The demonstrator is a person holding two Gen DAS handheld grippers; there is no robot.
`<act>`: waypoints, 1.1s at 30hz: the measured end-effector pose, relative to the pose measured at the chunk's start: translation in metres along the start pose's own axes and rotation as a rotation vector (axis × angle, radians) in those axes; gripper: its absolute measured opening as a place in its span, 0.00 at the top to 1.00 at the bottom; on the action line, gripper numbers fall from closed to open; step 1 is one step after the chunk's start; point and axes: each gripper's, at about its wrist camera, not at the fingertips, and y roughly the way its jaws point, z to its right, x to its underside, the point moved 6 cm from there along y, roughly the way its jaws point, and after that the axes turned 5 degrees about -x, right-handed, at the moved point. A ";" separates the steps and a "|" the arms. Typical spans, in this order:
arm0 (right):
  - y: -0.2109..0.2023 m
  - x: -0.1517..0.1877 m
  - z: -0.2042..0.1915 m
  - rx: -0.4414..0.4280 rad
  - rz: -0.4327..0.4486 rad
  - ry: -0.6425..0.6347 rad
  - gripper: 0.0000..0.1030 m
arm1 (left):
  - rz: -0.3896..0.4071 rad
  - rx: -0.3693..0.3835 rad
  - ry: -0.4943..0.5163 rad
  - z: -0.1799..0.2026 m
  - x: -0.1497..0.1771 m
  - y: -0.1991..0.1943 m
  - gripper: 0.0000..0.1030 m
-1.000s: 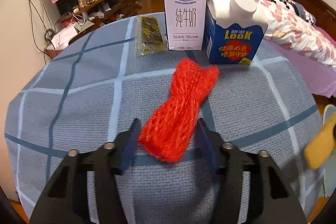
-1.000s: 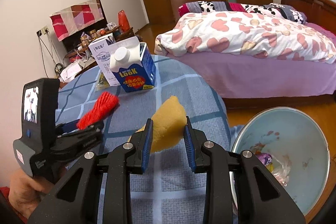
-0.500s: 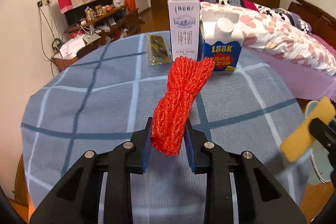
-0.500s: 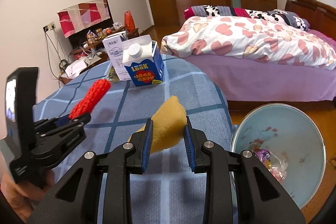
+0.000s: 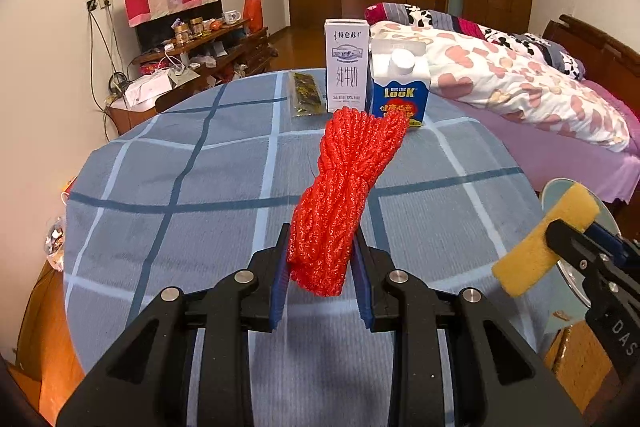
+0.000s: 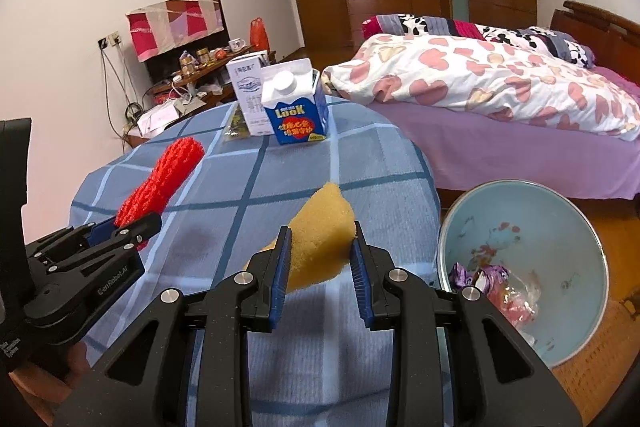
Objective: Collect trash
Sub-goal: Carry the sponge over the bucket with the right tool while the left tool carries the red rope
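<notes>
The sponge [image 6: 320, 227] is held clamped in the right gripper [image 6: 320, 259], above the surface [image 6: 360, 155]; the bin [image 6: 520, 275] lies just right. The net [image 5: 340, 195], long axis forward, is clamped in the left gripper [image 5: 320, 267].

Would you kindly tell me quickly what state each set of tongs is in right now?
Left tongs: closed on the red mesh bundle, lifted off the table.
Right tongs: closed on the yellow sponge.
</notes>
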 end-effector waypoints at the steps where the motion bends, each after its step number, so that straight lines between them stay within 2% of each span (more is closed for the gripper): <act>1: -0.003 0.003 -0.001 -0.002 0.000 -0.005 0.72 | 0.003 0.001 -0.001 0.000 0.002 -0.003 0.73; 16: -0.040 0.022 0.013 0.029 0.010 -0.003 0.72 | 0.044 0.038 0.041 0.023 0.018 -0.048 0.73; 33: -0.074 0.035 0.061 0.132 0.036 0.050 0.72 | 0.065 0.084 0.096 0.050 0.023 -0.067 0.73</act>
